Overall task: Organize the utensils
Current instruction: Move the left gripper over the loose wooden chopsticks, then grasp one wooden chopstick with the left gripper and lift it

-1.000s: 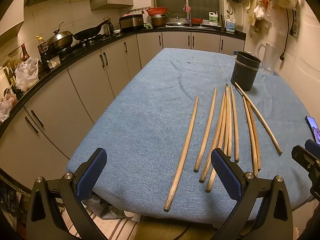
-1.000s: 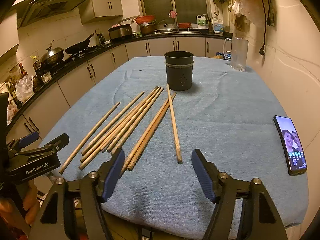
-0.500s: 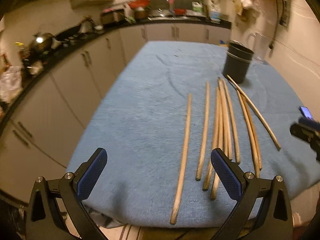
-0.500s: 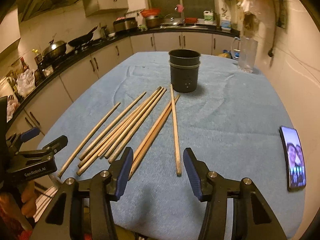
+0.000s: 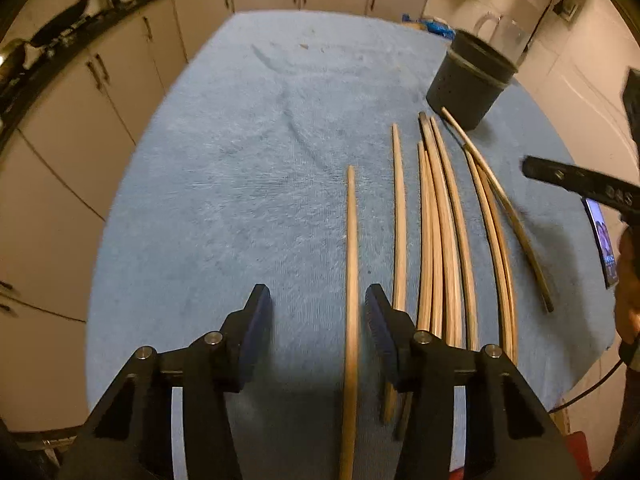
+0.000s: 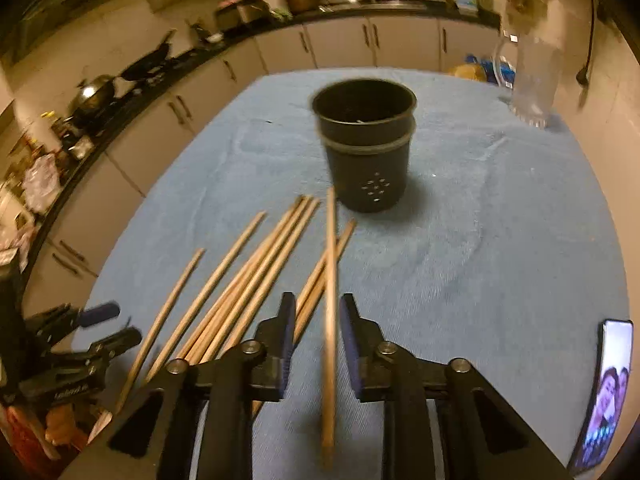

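Several long wooden chopsticks (image 5: 436,216) lie side by side on the blue cloth-covered table (image 5: 240,184). A black perforated utensil holder (image 6: 366,144) stands upright beyond them, also in the left wrist view (image 5: 468,80). My left gripper (image 5: 316,304) is open, low over the table, with the leftmost chopstick (image 5: 352,264) between its jaws near the right finger. My right gripper (image 6: 318,312) is partly open around the rightmost chopstick (image 6: 330,280), with a gap on each side. The right gripper shows at the right of the left wrist view (image 5: 580,186).
A phone (image 6: 608,396) with a lit screen lies near the table's right edge. A clear glass pitcher (image 6: 532,76) stands at the far right of the table. Kitchen cabinets (image 5: 100,92) and a cluttered counter run along the left and back.
Both grippers have moved forward and down over the chopsticks. Both jaws have narrowed, the left around the leftmost chopstick, the right around the rightmost one.
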The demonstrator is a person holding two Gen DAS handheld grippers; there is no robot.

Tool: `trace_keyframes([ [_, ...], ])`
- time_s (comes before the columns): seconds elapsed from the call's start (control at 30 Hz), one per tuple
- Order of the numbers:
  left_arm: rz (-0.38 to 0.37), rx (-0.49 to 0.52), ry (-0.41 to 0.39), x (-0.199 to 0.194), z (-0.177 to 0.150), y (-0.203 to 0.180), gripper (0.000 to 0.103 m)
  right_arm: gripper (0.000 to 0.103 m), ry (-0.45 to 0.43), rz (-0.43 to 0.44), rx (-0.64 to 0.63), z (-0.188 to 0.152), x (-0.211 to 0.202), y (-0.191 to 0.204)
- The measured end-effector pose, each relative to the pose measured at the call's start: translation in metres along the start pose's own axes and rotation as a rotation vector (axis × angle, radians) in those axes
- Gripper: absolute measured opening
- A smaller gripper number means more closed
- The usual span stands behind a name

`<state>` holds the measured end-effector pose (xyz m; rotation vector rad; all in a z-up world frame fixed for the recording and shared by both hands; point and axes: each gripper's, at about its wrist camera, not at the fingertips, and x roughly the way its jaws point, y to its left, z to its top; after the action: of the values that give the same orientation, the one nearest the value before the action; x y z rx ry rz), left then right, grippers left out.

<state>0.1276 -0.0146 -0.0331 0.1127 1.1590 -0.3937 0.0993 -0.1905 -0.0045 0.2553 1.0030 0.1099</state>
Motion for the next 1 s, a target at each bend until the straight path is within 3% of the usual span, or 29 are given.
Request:
trace_keyframes([
  [0.07, 0.009, 0.013, 0.016, 0.005, 0.005, -0.002, 0.038, 0.021, 0.030, -0.002, 0.010, 0.012, 0.019, -0.004],
  [0.4, 0.074, 0.062, 0.036, 0.017, 0.020, -0.009, 0.033, 0.013, 0.092, -0.023, 0.004, 0.032, 0.062, -0.002],
  [0.5, 0.095, 0.068, 0.034, 0.017, 0.024, -0.011, 0.025, 0.008, 0.101, -0.027, -0.005, 0.033, 0.067, 0.001],
  [0.57, 0.106, 0.060, 0.029, 0.015, 0.026, -0.010, 0.007, 0.008, 0.100, -0.030, -0.009, 0.033, 0.068, 0.001],
  [0.63, 0.088, 0.034, 0.024, 0.015, 0.030, -0.008, 0.007, 0.007, 0.094, -0.023, -0.007, 0.033, 0.066, 0.001],
  [0.8, 0.009, -0.019, -0.041, 0.000, 0.033, 0.002, 0.007, 0.007, 0.029, 0.015, 0.008, 0.029, 0.038, -0.002],
  [1.0, -0.040, -0.042, -0.183, -0.051, 0.031, 0.005, 0.007, 0.007, -0.157, 0.068, -0.015, 0.020, -0.020, 0.008],
])
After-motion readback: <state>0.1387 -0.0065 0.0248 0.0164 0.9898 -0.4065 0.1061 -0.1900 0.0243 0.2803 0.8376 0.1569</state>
